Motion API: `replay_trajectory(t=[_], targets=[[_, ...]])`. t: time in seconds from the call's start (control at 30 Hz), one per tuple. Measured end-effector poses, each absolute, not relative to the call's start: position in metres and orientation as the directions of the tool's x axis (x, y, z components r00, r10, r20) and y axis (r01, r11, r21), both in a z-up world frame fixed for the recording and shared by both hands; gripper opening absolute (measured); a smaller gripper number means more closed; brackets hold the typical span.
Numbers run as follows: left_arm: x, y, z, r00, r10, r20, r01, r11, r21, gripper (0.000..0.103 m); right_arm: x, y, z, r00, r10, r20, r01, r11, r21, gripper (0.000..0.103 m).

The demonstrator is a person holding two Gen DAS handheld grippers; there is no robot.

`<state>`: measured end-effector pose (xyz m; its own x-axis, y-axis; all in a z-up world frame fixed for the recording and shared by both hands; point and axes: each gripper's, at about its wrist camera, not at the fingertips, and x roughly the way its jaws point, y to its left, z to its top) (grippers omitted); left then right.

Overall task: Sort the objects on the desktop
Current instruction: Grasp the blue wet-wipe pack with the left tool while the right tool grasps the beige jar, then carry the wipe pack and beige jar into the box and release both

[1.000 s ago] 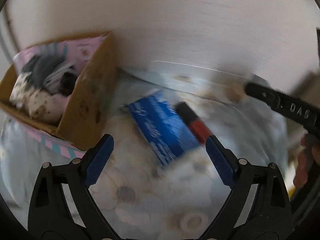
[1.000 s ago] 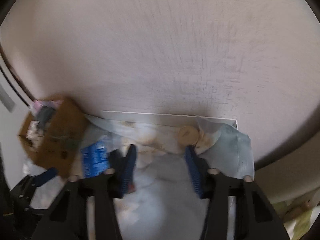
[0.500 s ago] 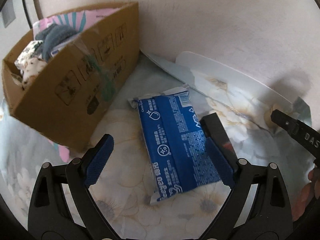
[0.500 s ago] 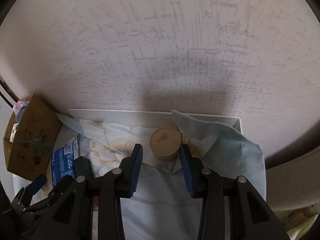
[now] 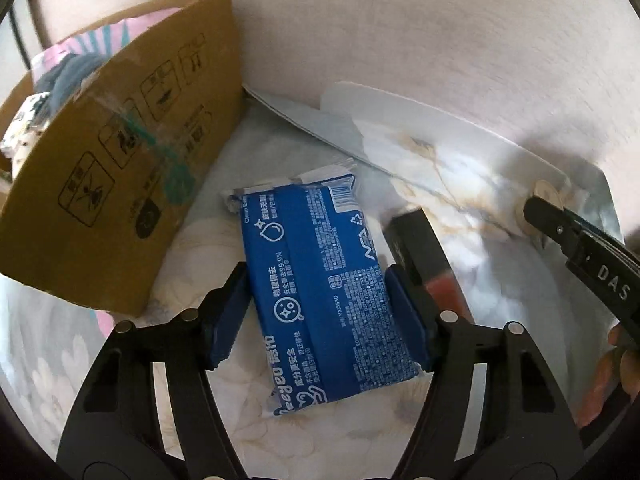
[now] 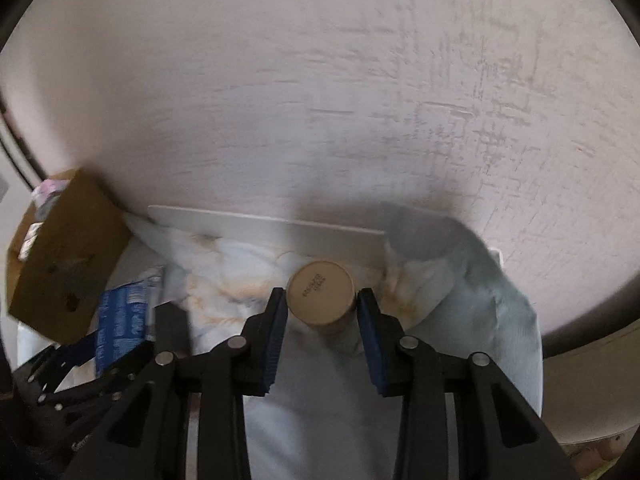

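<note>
A blue wet-wipe pack (image 5: pixel 316 280) lies on the floral cloth; it also shows in the right wrist view (image 6: pixel 120 316). My left gripper (image 5: pixel 318 320) straddles it, pads against its two long sides. A black and red stick (image 5: pixel 428 256) lies just right of the pack. A tan round jar (image 6: pixel 322 296) lies on its side near the wall. My right gripper (image 6: pixel 322 336) has its blue pads on either side of the jar, touching or nearly so. The right gripper's black body (image 5: pixel 592 264) shows at the right edge of the left wrist view.
A cardboard box (image 5: pixel 120 168) holding cloth items stands at the left against the wall; it also shows in the right wrist view (image 6: pixel 60 256). A white board (image 6: pixel 260 224) lies along the wall. The cloth's corner (image 6: pixel 460 264) is folded up at the right.
My left gripper came down over the blue pack and narrowed onto its sides. My right gripper moved forward until the jar sat between its pads, and narrowed.
</note>
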<state>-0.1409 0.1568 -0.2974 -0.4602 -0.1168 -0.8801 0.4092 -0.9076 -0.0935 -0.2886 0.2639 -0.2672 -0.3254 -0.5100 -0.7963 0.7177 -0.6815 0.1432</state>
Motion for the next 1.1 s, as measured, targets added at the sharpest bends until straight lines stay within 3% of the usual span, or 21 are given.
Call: replay_trajectory(t=[0.7,1.1], targets=[[-0.129,0.135,-0.297,-0.438,-0.011,-0.899,0.265,-0.957,-0.118,0.058,-0.260,0.284,-0.245,-0.311,-0.552,-0.774,0.689,-0.692,0.216,0.033],[-0.101,0.130,-0.243,-0.473,0.068,-0.878,0.101,-0.986,-0.131,0.058,-0.229,0.269,-0.195,-0.335,-0.575,-0.746,0.663,-0.707,0.246,0.033]])
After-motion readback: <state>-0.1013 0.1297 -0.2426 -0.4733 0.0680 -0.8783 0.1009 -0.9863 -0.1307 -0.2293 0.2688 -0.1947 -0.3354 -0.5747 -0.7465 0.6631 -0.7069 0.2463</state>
